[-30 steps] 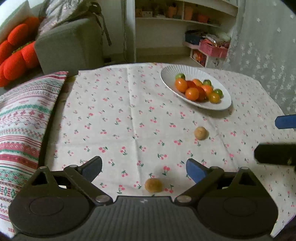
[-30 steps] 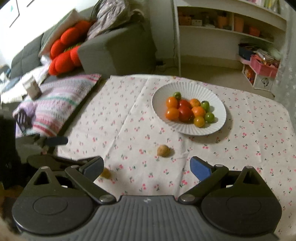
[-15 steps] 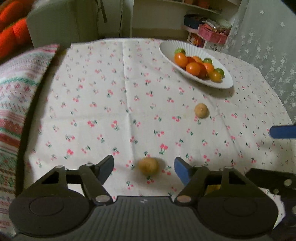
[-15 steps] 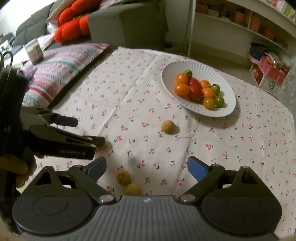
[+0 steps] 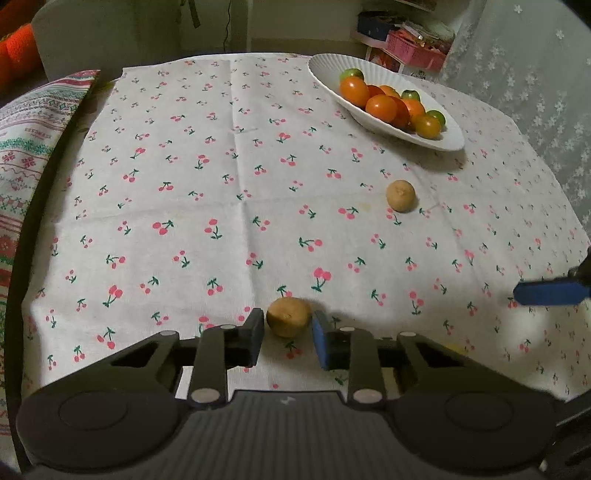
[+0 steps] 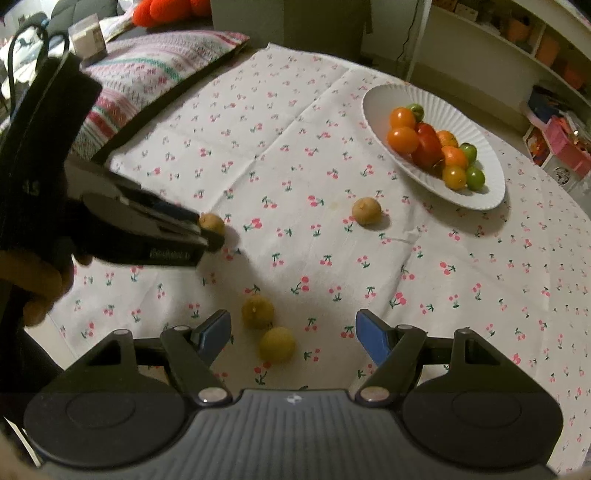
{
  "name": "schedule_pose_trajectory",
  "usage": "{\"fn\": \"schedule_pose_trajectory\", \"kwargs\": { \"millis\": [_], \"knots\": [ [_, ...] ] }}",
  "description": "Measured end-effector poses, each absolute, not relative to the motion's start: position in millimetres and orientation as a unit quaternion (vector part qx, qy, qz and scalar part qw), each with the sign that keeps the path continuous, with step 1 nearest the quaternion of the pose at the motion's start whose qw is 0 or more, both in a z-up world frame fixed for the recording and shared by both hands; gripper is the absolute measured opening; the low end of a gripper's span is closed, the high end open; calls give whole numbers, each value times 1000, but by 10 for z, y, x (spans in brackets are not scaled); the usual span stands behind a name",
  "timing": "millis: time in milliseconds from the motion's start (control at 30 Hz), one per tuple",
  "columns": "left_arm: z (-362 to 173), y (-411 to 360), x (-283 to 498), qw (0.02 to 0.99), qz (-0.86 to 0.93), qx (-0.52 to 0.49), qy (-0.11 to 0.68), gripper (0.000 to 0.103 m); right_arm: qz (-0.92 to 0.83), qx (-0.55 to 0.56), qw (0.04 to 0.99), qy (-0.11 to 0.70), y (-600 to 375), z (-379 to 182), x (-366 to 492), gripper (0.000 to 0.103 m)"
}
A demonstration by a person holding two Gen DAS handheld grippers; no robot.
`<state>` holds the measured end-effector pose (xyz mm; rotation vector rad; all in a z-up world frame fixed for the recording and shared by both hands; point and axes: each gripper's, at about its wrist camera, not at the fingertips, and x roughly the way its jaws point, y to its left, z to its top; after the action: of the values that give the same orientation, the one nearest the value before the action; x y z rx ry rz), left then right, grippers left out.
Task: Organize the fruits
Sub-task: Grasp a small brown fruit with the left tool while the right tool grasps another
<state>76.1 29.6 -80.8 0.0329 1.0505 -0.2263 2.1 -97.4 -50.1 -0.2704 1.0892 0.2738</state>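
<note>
A brown round fruit (image 5: 288, 317) lies on the cherry-print cloth (image 5: 221, 177), and my left gripper (image 5: 287, 326) is shut on it, one pad against each side. The right wrist view shows that left gripper (image 6: 211, 236) low at the left with the same fruit (image 6: 212, 222) at its tips. My right gripper (image 6: 293, 325) hangs over two yellowish fruits (image 6: 258, 312) (image 6: 277, 344). Its jaws are closing and the pads touch neither. Another brown fruit (image 5: 400, 195) lies loose near the white plate (image 5: 448, 138), which holds several orange, red and green tomatoes (image 5: 382, 108).
A striped cushion (image 5: 26, 147) lies along the table's left edge, with a grey sofa (image 5: 110, 33) behind it. Shelves and a pink basket (image 5: 413, 50) stand at the back right, and a lace curtain (image 5: 535, 92) hangs at the right. A person's hand (image 6: 33, 291) holds the left gripper.
My left gripper sank and its jaws closed onto the brown fruit. My right gripper came down and tilted over the two yellowish fruits, and its jaws narrowed.
</note>
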Motion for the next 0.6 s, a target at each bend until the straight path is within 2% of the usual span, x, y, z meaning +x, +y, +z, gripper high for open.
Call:
{"fn": "schedule_pose_trajectory", "kwargs": {
  "millis": [100,267,500,600],
  "knots": [
    [-814,278,769,859,-111,20,500,11,133,-134,830,525,-940,-581,27,69],
    [-805,267,767,858,-113,24,500,11,134,-157,813,545,-878,-734,44,46],
    [-774,283,762,861,-113,19,496,10,128,-155,810,552,-893,-829,105,45],
    [-772,276,760,861,-112,20,496,11,138,-156,805,556,-879,-869,115,34]
  ]
}}
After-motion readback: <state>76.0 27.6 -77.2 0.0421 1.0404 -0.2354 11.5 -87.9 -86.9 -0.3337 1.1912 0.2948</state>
